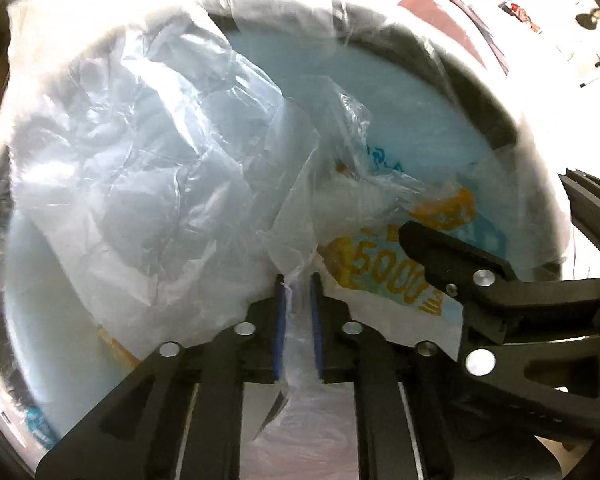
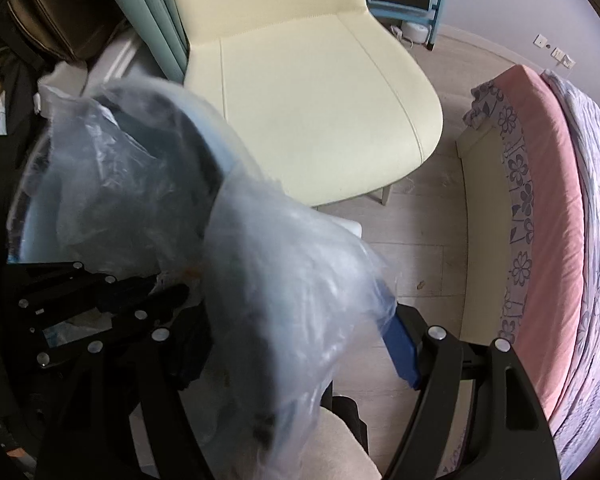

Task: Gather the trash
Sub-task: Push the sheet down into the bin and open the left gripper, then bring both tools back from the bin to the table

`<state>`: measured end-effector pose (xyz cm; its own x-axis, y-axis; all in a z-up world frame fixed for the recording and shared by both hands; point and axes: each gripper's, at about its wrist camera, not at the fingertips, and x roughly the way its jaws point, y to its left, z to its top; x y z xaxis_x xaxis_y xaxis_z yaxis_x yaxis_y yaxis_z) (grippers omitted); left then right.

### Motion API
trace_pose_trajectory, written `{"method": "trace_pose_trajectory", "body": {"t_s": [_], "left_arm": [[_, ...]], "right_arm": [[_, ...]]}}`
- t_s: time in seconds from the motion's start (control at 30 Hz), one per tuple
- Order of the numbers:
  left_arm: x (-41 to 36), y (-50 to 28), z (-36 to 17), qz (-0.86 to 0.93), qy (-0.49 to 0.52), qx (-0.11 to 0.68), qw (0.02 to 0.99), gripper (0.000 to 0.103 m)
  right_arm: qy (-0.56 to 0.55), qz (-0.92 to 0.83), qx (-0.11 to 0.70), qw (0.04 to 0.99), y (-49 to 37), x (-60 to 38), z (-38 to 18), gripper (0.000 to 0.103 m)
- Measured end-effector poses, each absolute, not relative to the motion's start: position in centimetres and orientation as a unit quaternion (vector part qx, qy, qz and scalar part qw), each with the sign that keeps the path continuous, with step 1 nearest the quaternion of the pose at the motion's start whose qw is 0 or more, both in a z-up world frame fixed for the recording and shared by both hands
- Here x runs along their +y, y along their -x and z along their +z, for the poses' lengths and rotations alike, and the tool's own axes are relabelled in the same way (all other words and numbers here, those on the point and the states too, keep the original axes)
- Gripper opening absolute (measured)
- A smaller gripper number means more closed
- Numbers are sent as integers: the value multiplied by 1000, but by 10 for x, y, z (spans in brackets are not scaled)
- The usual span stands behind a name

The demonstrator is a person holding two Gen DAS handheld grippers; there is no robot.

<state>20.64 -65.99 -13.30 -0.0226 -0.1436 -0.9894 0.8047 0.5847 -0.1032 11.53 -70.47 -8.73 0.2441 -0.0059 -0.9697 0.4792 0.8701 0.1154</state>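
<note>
Translucent plastic bin liner (image 1: 148, 152) sits in round black bin (image 1: 480, 92), trash inside. Left gripper (image 1: 298, 280) jaws nearly closed, liner fold between. Right gripper (image 2: 296, 332) jaws wide, liner draped across. Gathering unfinished.

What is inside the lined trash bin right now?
Inside the bin, through the clear liner, a crumpled wrapper printed with yellow numerals lies on the pale blue bottom. The liner's folds cover the bin's left side, so anything there stays hidden.
</note>
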Motion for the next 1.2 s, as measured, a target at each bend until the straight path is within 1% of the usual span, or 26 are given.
{"method": "trace_pose_trajectory", "body": {"t_s": [0.07, 0.1, 0.13, 0.17, 0.23, 0.3, 0.6, 0.77, 1.03, 1.2], "left_arm": [[-658, -204, -126, -369, -272, 610, 647, 29], [-658, -202, -123, -373, -271, 606, 648, 48], [-658, -197, -117, -378, -276, 598, 651, 56], [-658, -192, -112, -380, -283, 589, 654, 60], [-660, -183, -101, -381, -304, 567, 664, 77], [-658, -178, -92, -385, -311, 555, 668, 78], [-636, -169, -39, -376, -242, 560, 697, 78], [-620, -161, -16, -356, -229, 551, 719, 78], [-576, -146, 6, -310, -195, 558, 745, 78], [-557, -138, 9, -294, -176, 557, 756, 78]], "right_arm": [[-202, -163, 589, 766, -114, -703, -81, 70], [-203, -165, 588, 765, -113, -703, -80, 70], [-204, -167, 587, 766, -112, -702, -77, 70], [-206, -167, 583, 768, -110, -701, -73, 70], [-204, -164, 577, 774, -108, -696, -65, 70], [-204, -160, 570, 780, -105, -692, -58, 70], [-220, -149, 518, 813, -86, -686, -15, 70], [-198, -123, 498, 835, -84, -678, 4, 70], [-176, -90, 493, 847, -79, -664, 14, 70], [-166, -74, 489, 853, -76, -646, 18, 70]]}}
